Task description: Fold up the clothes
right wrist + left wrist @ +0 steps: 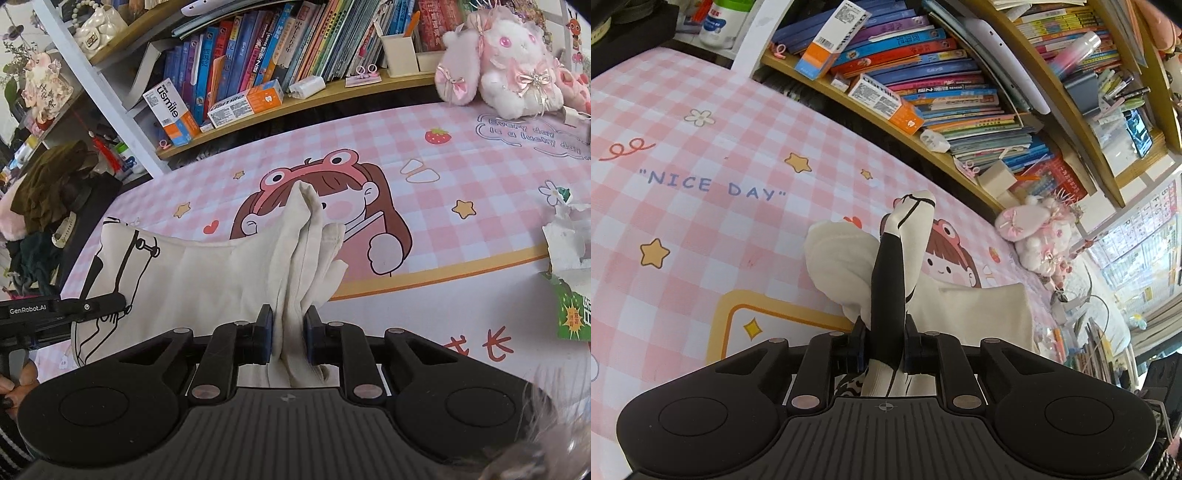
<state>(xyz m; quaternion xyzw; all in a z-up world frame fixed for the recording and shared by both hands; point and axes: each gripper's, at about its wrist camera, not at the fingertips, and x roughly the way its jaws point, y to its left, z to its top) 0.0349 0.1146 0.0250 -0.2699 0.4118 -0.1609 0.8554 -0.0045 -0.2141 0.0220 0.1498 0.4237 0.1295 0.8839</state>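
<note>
Left gripper (886,347) and right gripper (289,338) each clamped on the cream shirt (221,273): lift both evenly, keeping the edge taut over the tablecloth (461,173).

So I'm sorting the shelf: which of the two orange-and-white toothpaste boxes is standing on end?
The left toothpaste box, leaning against the blue books. The other box lies flat on the shelf, to its right.
</note>
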